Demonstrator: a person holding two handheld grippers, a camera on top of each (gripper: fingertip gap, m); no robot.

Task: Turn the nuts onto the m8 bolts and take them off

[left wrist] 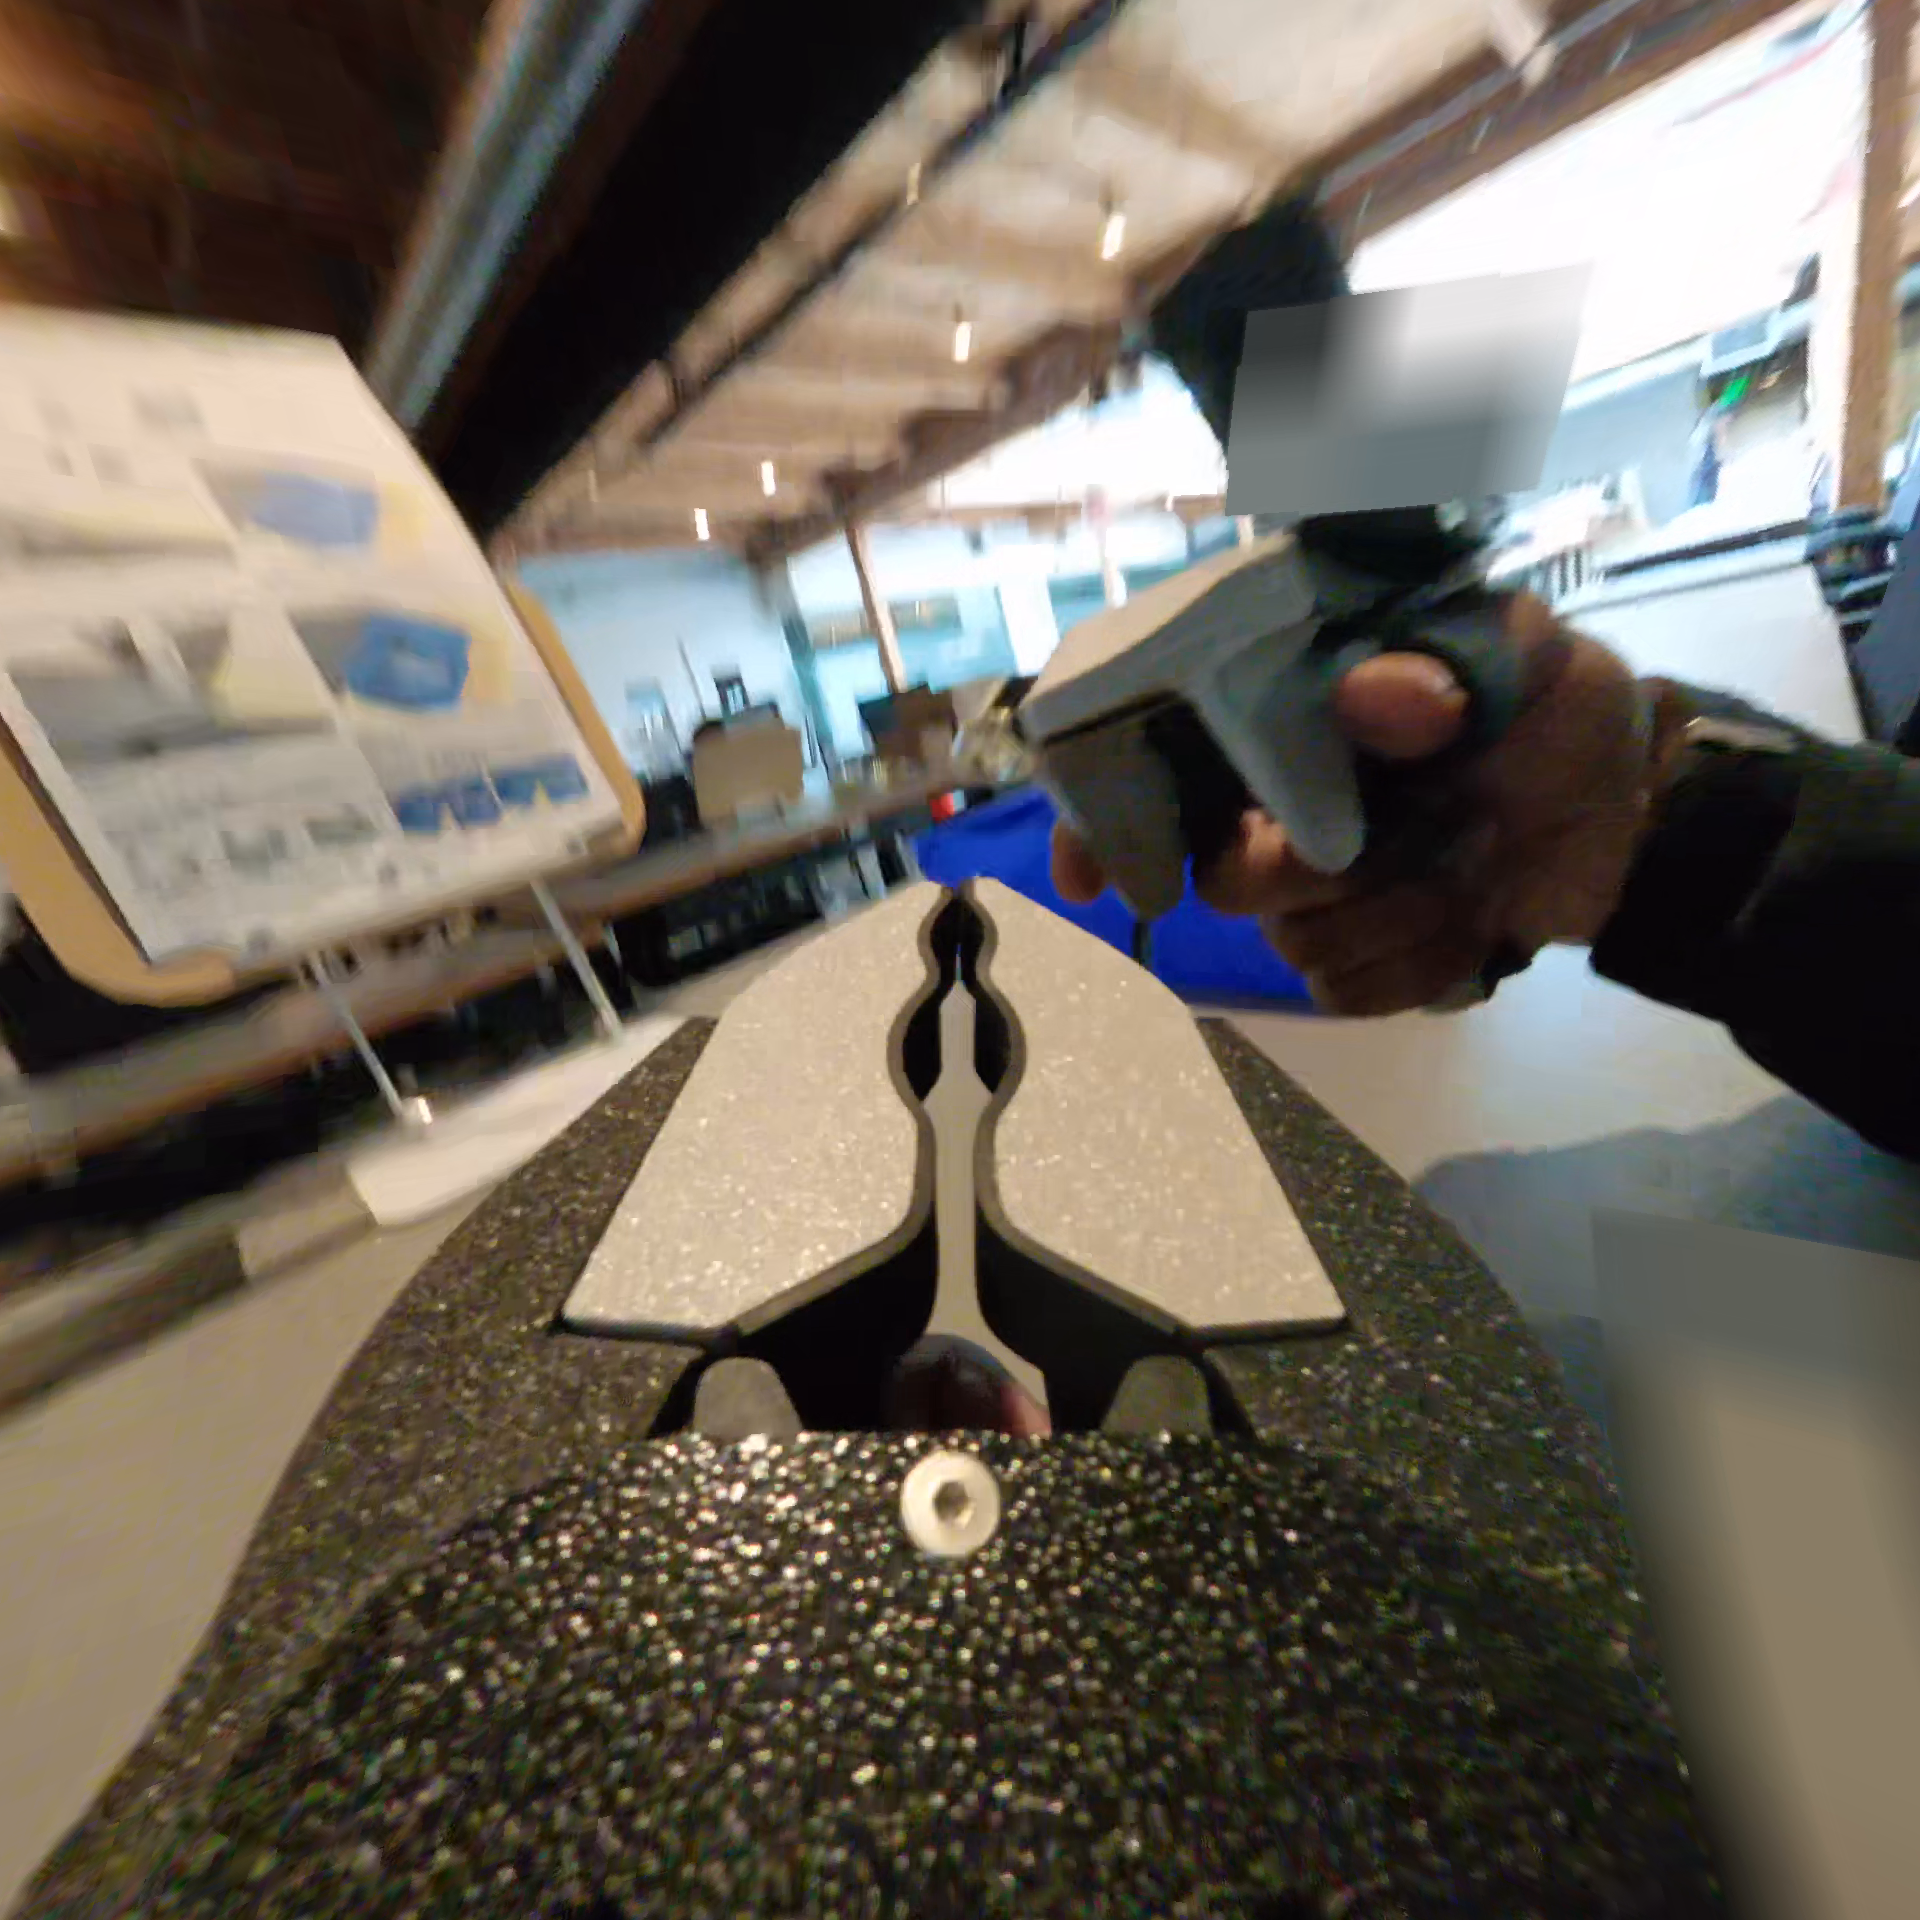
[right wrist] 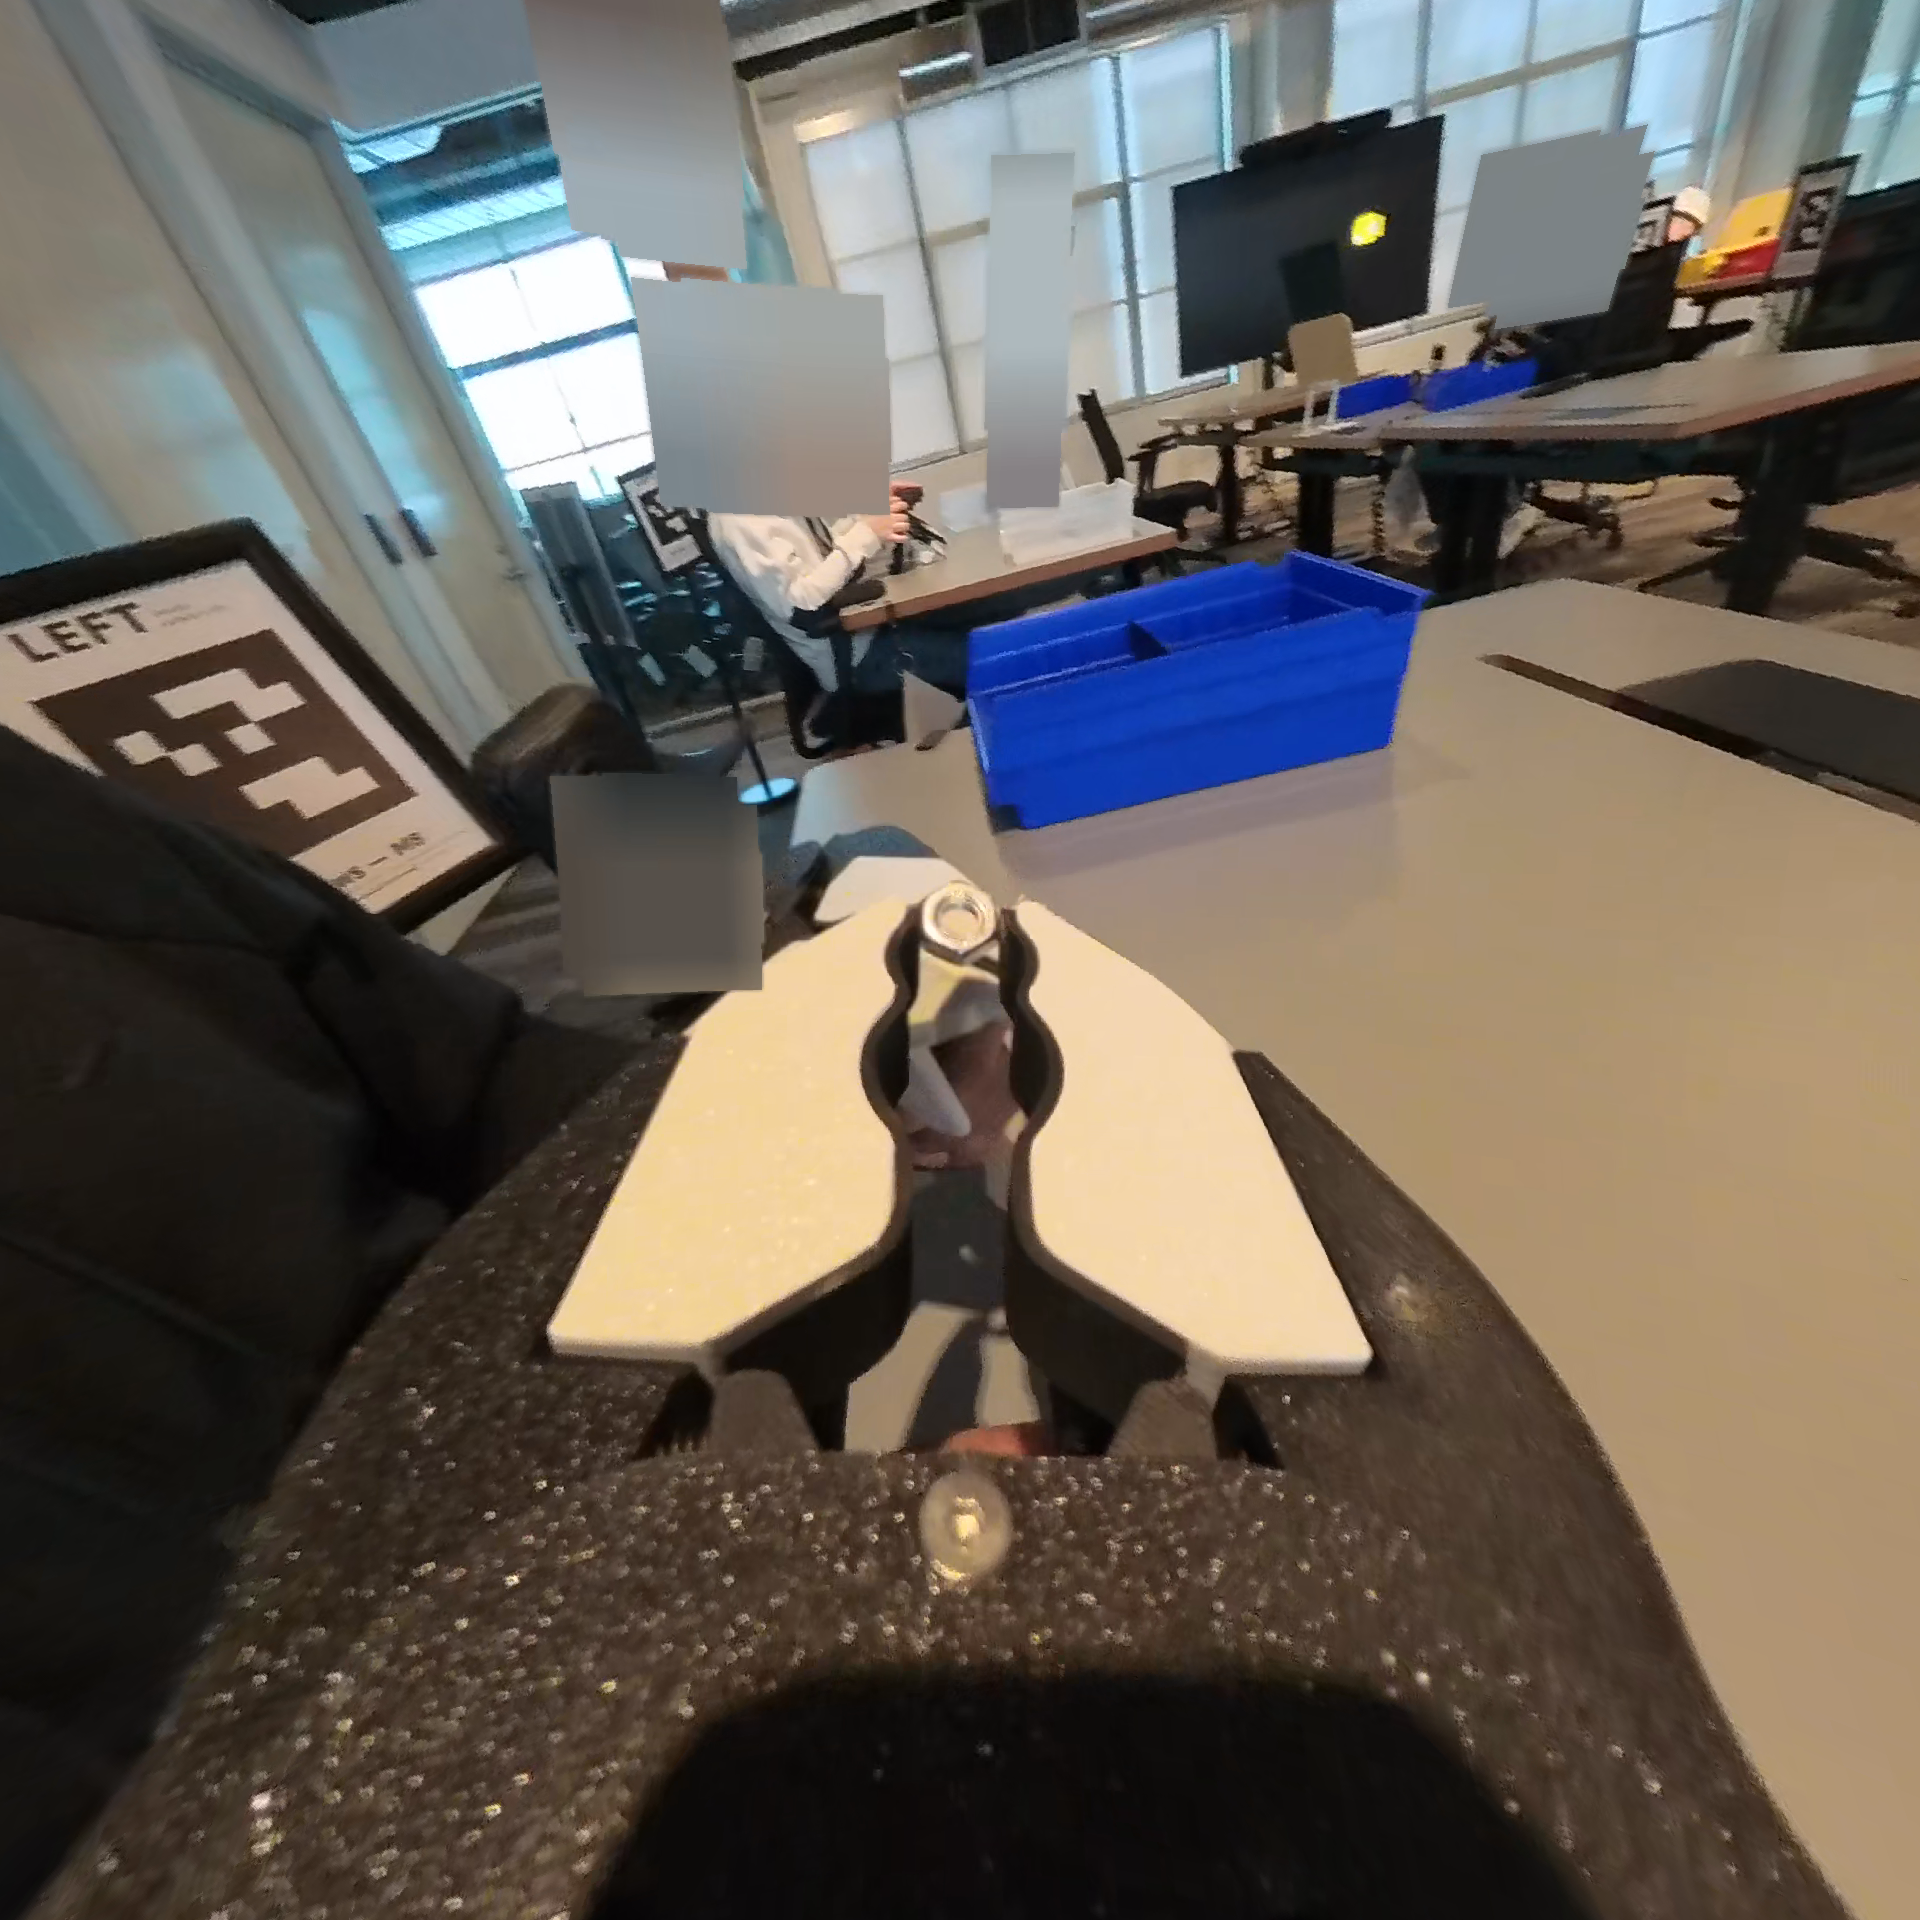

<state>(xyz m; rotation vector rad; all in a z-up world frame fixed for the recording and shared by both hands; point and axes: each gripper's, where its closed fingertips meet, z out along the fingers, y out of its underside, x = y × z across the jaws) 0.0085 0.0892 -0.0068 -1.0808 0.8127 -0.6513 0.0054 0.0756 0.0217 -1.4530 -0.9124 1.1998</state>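
Nut (right wrist: pixel 958 923), bore facing the camera, sits pinched between the right gripper (right wrist: pixel 961 940) tips. Left gripper (left wrist: pixel 958 914) is closed, empty.

A shiny metal nut (right wrist: pixel 958 925) is gleaming between the right tongs' (right wrist: pixel 961 940) matt, grainy fingers; beyond sits a glossy blue plastic bin (right wrist: pixel 1184 727).

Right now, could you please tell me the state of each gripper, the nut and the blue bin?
Left gripper: shut, nothing visible between its tips.
Right gripper: shut on the nut.
Nut: clamped at the tips, no bolt visible in it.
Blue bin: on the table, its visible compartments look empty.
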